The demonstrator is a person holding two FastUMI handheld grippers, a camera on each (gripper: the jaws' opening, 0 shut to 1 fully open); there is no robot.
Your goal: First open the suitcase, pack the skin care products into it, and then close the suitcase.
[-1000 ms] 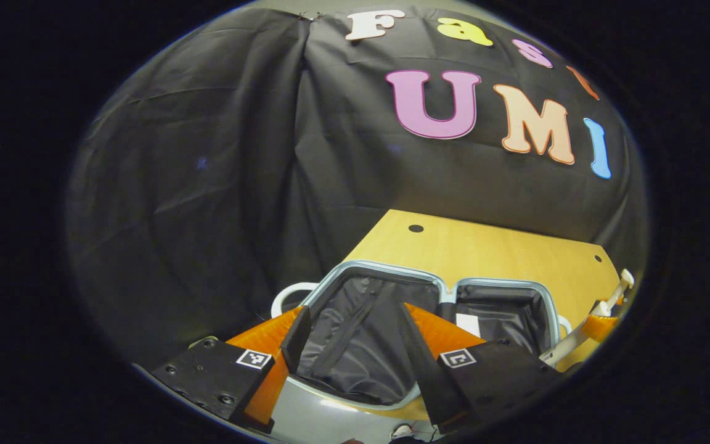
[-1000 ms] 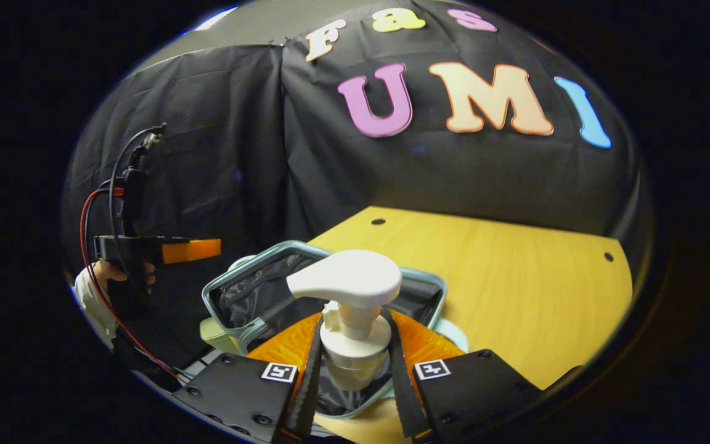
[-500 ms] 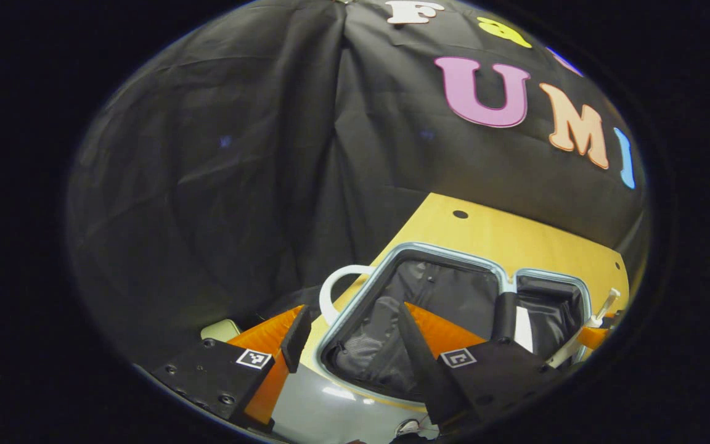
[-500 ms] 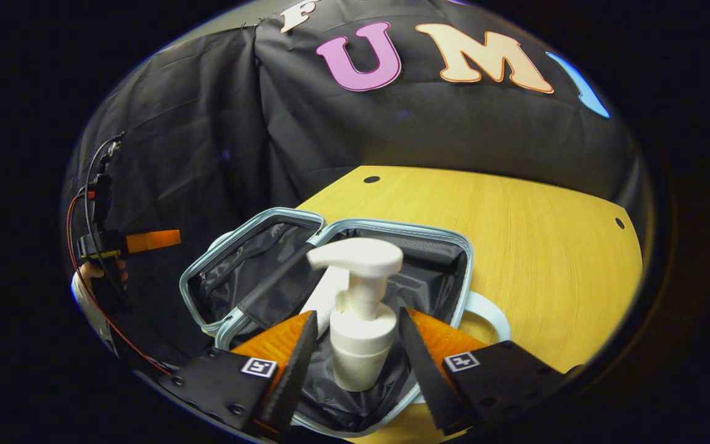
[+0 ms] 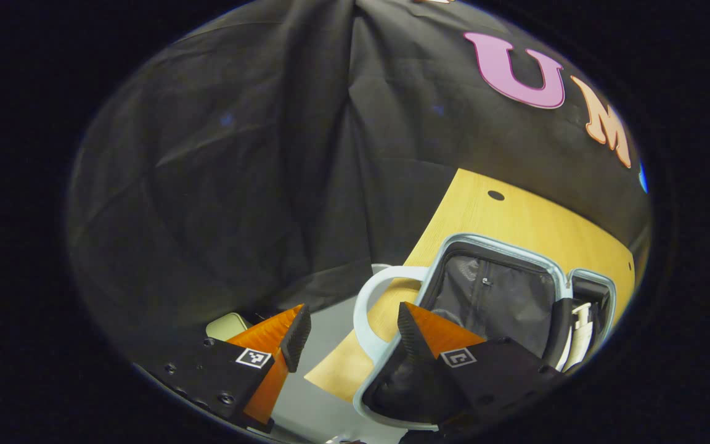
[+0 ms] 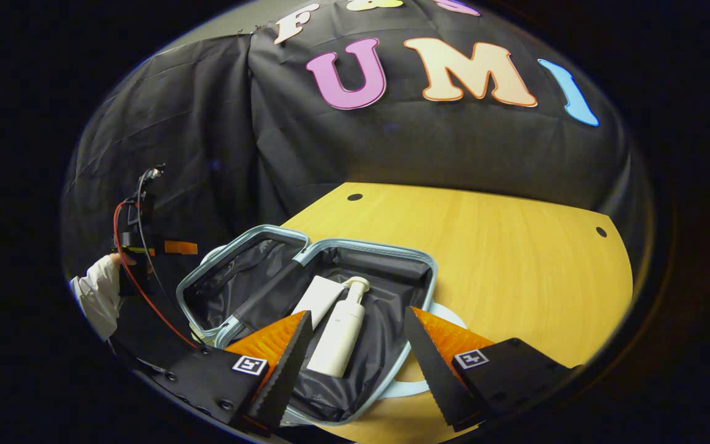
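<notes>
In the right gripper view the white pump bottle (image 6: 341, 328) lies flat in the near half of the open pale-blue suitcase (image 6: 367, 251) with dark lining, pump end pointing away toward the wooden surface (image 6: 503, 259), beside a white tube (image 6: 317, 295) partly hidden by it. It rests between and beyond the right tongs (image 6: 357, 353), whose fingers stand apart and empty. The left tongs (image 5: 349, 327) are likewise spread with nothing between them over the suitcase's white handle (image 5: 368, 308), the far half cut off at the edge.

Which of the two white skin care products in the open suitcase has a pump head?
The pump bottle, lying nearer the right hand-held gripper; the flat tube beside it has none.
</notes>
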